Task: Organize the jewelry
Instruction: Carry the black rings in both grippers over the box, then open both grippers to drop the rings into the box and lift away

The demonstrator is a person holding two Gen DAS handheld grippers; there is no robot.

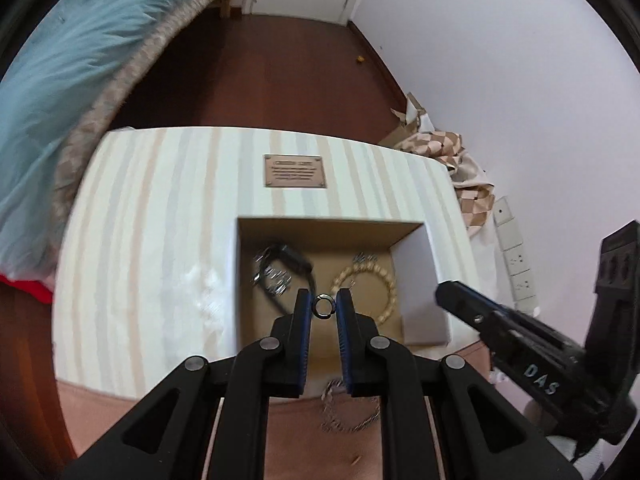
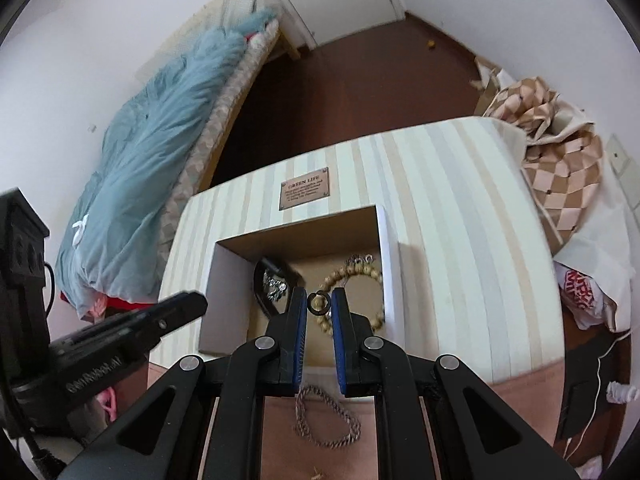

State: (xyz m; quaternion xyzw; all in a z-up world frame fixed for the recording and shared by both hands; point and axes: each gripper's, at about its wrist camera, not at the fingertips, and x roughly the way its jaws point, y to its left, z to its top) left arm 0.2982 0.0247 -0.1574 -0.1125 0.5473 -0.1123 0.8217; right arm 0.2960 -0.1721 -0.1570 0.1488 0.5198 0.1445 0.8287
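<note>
My left gripper point(image 1: 323, 307) is shut on a small dark ring point(image 1: 323, 306) and holds it over an open cardboard box point(image 1: 328, 229). My right gripper point(image 2: 319, 303) is shut on another small dark ring point(image 2: 319, 303) over the same box point(image 2: 296, 236). In the box lie a beige bead bracelet point(image 1: 390, 284), also in the right wrist view point(image 2: 352, 274), and a dark watch with silver pieces point(image 1: 280, 266), also in the right wrist view point(image 2: 274, 280). A silver chain point(image 2: 326, 420) lies on the pink surface under my fingers, also in the left wrist view point(image 1: 348, 412).
The box sits on a striped cloth point(image 1: 160, 208) with a brown label point(image 1: 295, 171). A bed with a blue blanket point(image 2: 160, 152) is at the left. Checkered fabric point(image 2: 560, 168) is piled at the right. A dark wood floor point(image 1: 260, 60) lies beyond.
</note>
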